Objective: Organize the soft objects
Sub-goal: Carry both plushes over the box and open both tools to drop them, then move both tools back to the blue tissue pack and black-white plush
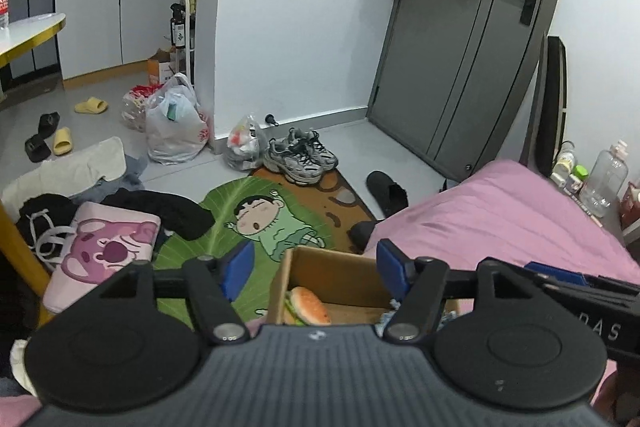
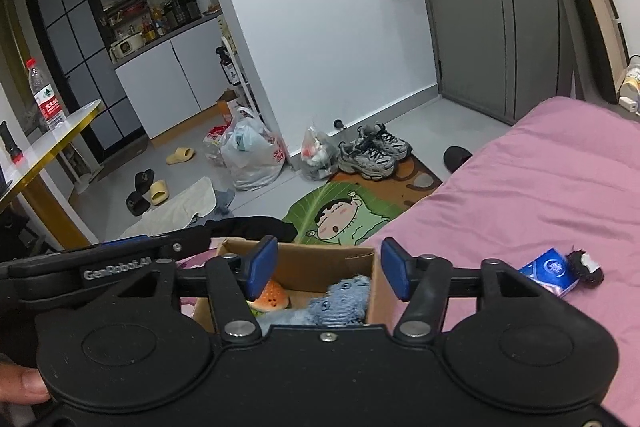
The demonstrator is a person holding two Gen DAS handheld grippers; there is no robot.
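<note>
An open brown cardboard box [image 2: 362, 277] sits at the edge of the bed's pink quilted cover [image 2: 560, 195], its far wall right at the drop to the floor. Inside lie a plush hamburger toy [image 1: 306, 305] on the left and a fuzzy blue soft toy [image 2: 340, 301] on the right. The left gripper [image 1: 314, 269] hangs over the box with its blue pads spread apart and nothing between them; the right gripper [image 2: 328, 273] is likewise released and empty above the box. A small blue carton [image 2: 550, 269] and a little black-and-white plush [image 2: 586, 265] lie together on the cover to the right, well apart from the box, with bare cover all around. Beyond the bed edge, a green cartoon floor mat [image 1: 224, 211] lies below.
</note>
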